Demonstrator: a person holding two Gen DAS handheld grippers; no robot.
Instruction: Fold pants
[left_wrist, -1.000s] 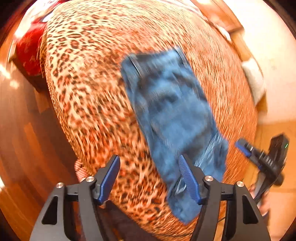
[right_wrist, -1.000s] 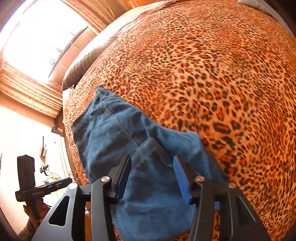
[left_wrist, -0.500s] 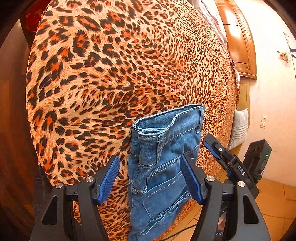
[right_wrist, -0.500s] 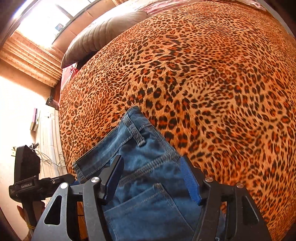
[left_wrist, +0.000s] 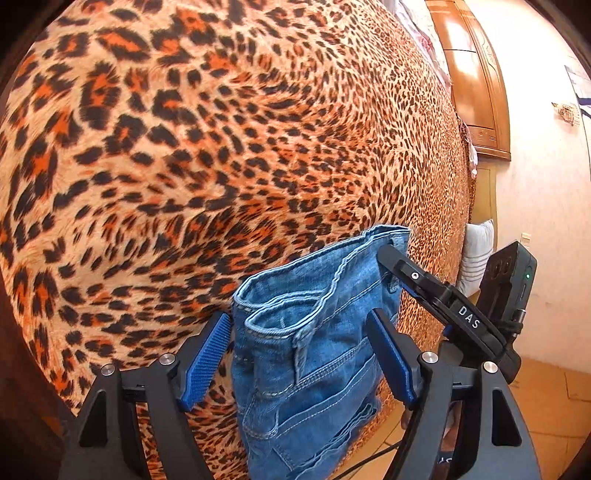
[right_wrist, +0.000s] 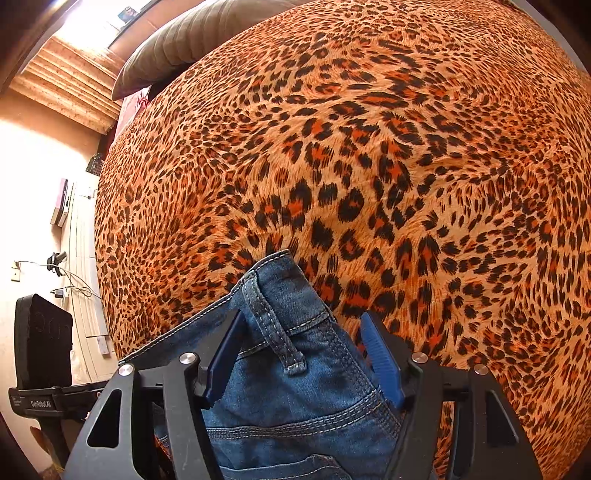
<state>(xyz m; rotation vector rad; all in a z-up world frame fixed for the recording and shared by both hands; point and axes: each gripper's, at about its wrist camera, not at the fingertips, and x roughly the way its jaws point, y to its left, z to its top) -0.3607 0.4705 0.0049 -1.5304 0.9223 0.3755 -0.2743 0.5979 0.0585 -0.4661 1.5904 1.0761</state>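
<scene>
one jeans (left_wrist: 314, 354), two hand-held grippers, one bedspread (left_wrist: 221, 147), perhaps two pillows.

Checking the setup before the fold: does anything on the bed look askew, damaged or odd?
Only the jeans stand out: they lie bunched at the edge of the leopard-print bedspread, waistband rumpled and gaping, the lower part hanging over the side. No tear or stain shows. Nothing else looks odd.

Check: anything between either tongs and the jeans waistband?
Nothing visible. The jeans waistband lies bare on the leopard bedspread, between the open pads of both the left tongs and the right tongs.
</scene>
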